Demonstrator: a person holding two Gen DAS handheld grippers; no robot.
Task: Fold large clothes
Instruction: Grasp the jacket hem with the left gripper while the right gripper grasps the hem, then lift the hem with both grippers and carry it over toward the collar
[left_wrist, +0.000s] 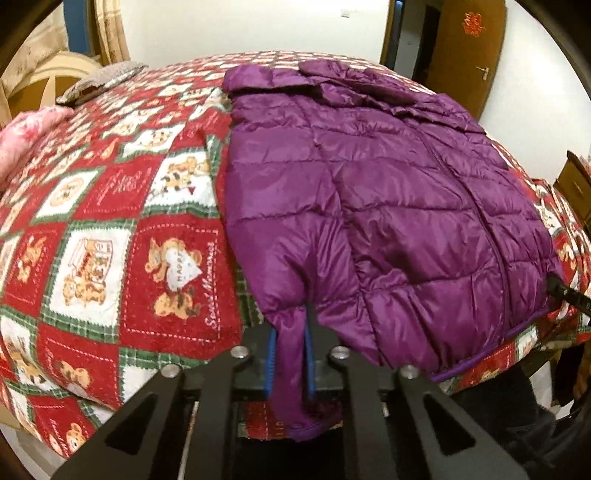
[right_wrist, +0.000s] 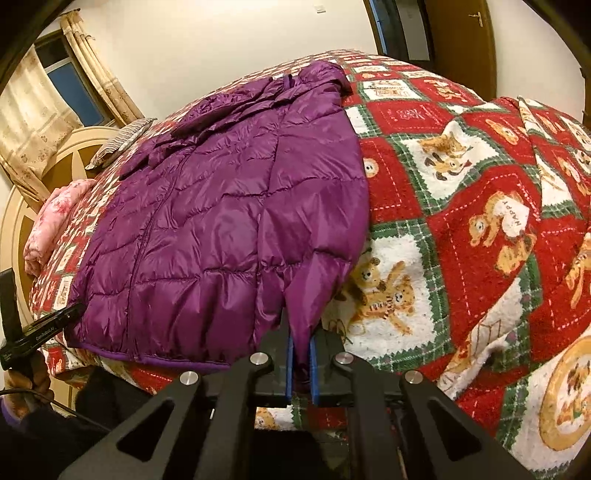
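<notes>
A purple quilted puffer jacket (left_wrist: 388, 192) lies flat on the bed, hood at the far end, hem toward me. It also shows in the right wrist view (right_wrist: 221, 221). My left gripper (left_wrist: 290, 343) is shut on the jacket's left sleeve cuff at the near edge of the bed. My right gripper (right_wrist: 301, 354) is shut on the right sleeve cuff at the near edge. The right gripper's tip (left_wrist: 565, 291) shows at the far right of the left wrist view, and the left gripper (right_wrist: 40, 332) shows at the far left of the right wrist view.
The bed carries a red, green and white teddy-bear patchwork blanket (left_wrist: 110, 229) (right_wrist: 461, 206). A pink pillow (right_wrist: 55, 218) and a grey striped cushion (right_wrist: 122, 140) lie by the headboard (right_wrist: 22, 206). Curtains (right_wrist: 33, 122) and a wooden door (left_wrist: 465, 48) stand behind.
</notes>
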